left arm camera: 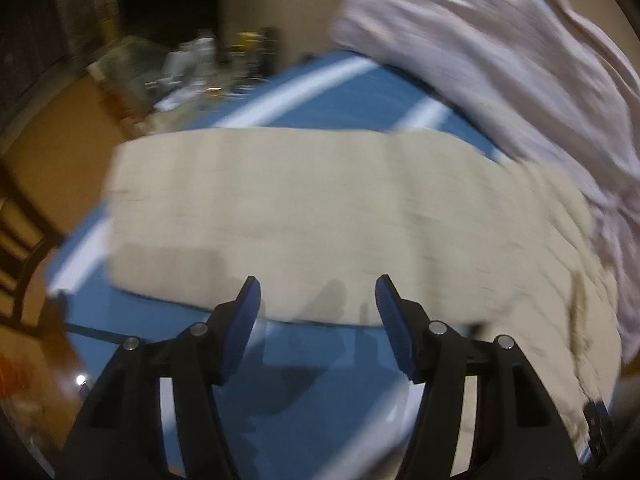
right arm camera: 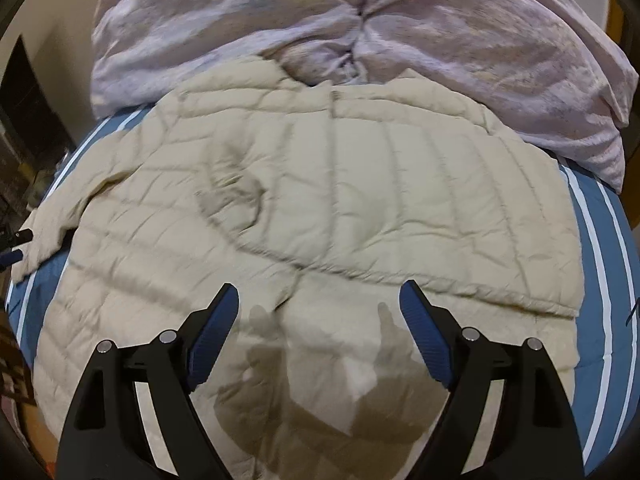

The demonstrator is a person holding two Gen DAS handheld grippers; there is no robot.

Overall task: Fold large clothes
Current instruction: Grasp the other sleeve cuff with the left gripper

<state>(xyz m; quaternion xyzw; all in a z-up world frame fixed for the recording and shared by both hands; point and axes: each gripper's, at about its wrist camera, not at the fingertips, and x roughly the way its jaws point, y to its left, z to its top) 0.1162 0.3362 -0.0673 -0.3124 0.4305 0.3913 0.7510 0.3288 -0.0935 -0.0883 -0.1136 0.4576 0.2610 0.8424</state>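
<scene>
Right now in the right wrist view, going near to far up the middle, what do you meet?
Right hand-held gripper, open and empty → beige quilted jacket spread flat → crumpled pink bedding at the far end of the blue striped bed cover.

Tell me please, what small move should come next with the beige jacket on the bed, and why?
Probably bring the left gripper down onto the spread sleeve to fold it inward. Both grippers are open and empty, the right gripper hovers above the quilted jacket, and that sleeve lies stretched sideways across the blue bedcover.
</scene>
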